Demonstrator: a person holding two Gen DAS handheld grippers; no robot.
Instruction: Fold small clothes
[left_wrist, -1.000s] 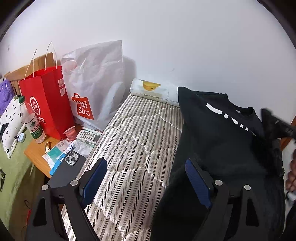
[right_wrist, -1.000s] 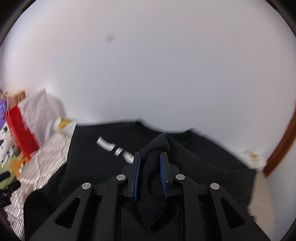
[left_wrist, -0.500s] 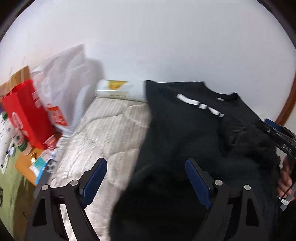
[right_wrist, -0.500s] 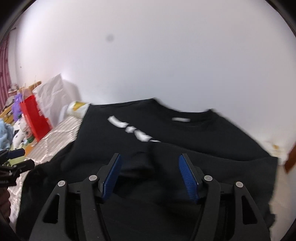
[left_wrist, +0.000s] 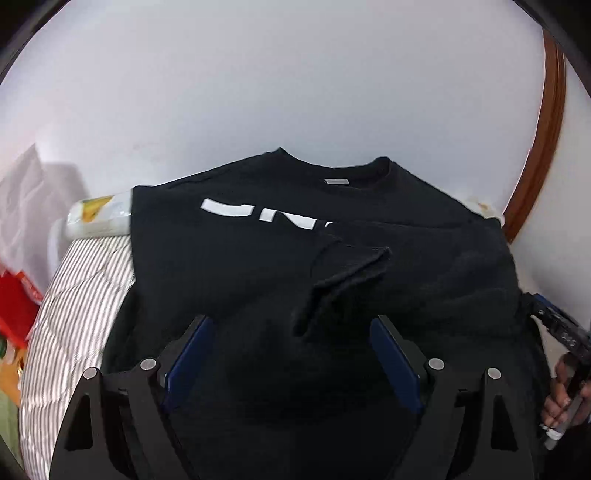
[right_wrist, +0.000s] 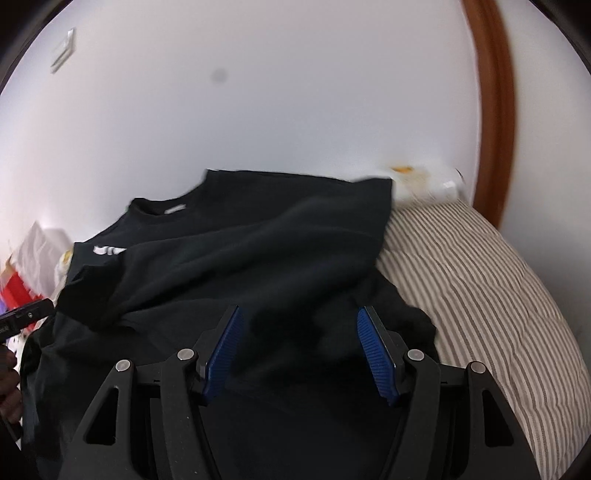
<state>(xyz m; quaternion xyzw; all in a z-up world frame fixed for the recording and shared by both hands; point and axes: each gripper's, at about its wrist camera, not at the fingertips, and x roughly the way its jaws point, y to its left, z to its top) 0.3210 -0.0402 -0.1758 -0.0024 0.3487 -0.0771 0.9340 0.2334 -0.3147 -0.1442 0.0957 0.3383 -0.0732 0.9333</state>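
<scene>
Mattress (right_wrist: 480, 280), striped, against white wall (left_wrist: 295, 92) bears black sweatshirt (left_wrist: 229, 266); both tools gape wide, empty.

a striped quilted bed (right_wrist: 476, 273) carries the black sweatshirt (left_wrist: 258, 266) and a white pillow (left_wrist: 98, 218) by the wall

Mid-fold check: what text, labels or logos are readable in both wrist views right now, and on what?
"UN": white print on the black sweatshirt; the rest is covered by the folded sleeve.
Neck label: too small to read.
Red bag at the left edge: blurred, nothing legible.
Roll with a yellow picture: no readable text.
</scene>
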